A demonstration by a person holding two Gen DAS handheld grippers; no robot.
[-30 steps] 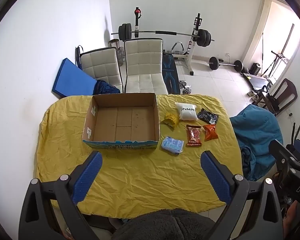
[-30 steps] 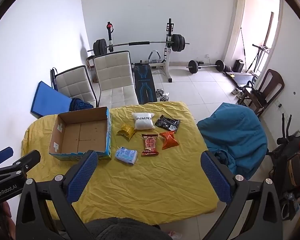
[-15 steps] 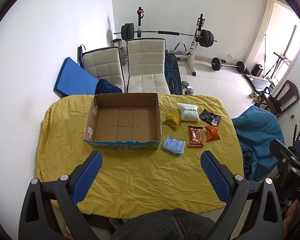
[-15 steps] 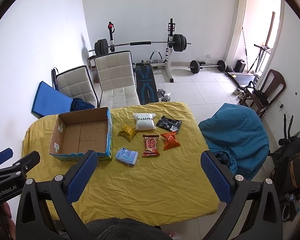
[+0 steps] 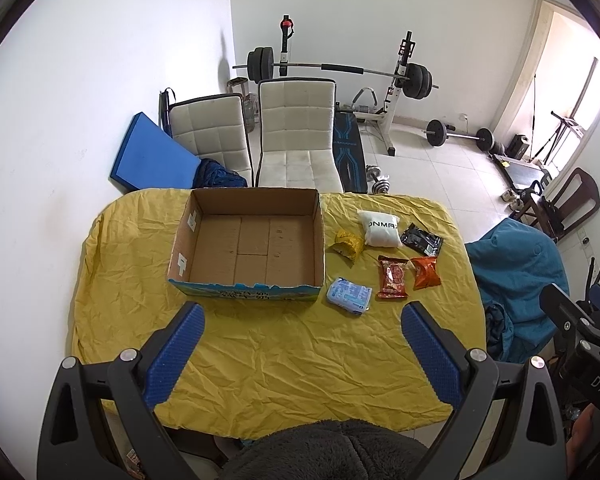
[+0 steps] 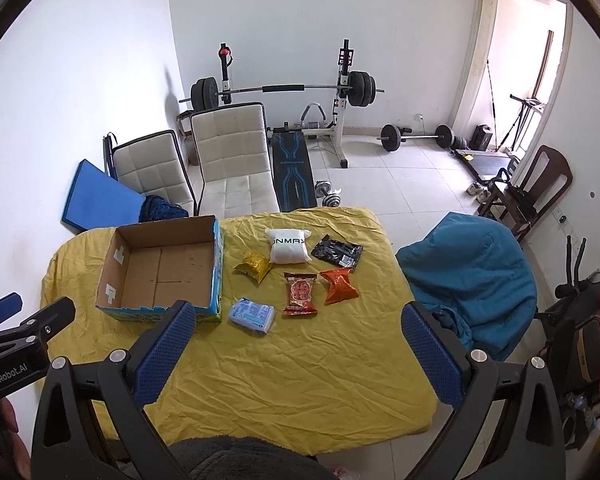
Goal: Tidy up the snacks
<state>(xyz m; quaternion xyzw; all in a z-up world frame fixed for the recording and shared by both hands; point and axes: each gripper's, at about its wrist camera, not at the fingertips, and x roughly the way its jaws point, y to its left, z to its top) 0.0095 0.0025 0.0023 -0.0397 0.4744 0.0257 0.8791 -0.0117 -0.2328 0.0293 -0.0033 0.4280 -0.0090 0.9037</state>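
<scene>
- The white pillow pack [image 5: 380, 228] carries black lettering that reads "ONMAX" as far as it shows; it lies at the far side of the snack group on the yellow cloth [image 5: 284, 356].
- The side of the left gripper's body, seen from the right wrist view, reads "GenRobot.AI"; the other gripper's body at the edge of the left wrist view shows "DAS".
- The cardboard box [image 5: 248, 240] has a blue printed front with writing too small to read. Its inside is bare.
- Just right of the box lie a yellow packet [image 5: 346, 242] and a pale blue packet [image 5: 349, 296]; beyond them a red packet [image 5: 393, 277], an orange packet [image 5: 425, 272] and a black packet [image 5: 421, 239].
- The left gripper [image 5: 302, 312] hangs above the near cloth with its blue pads spread wide, gripping nothing, touching nothing.
- The right gripper [image 6: 298, 312] is likewise spread wide and bare, above the cloth, nearer than the snacks.
</scene>
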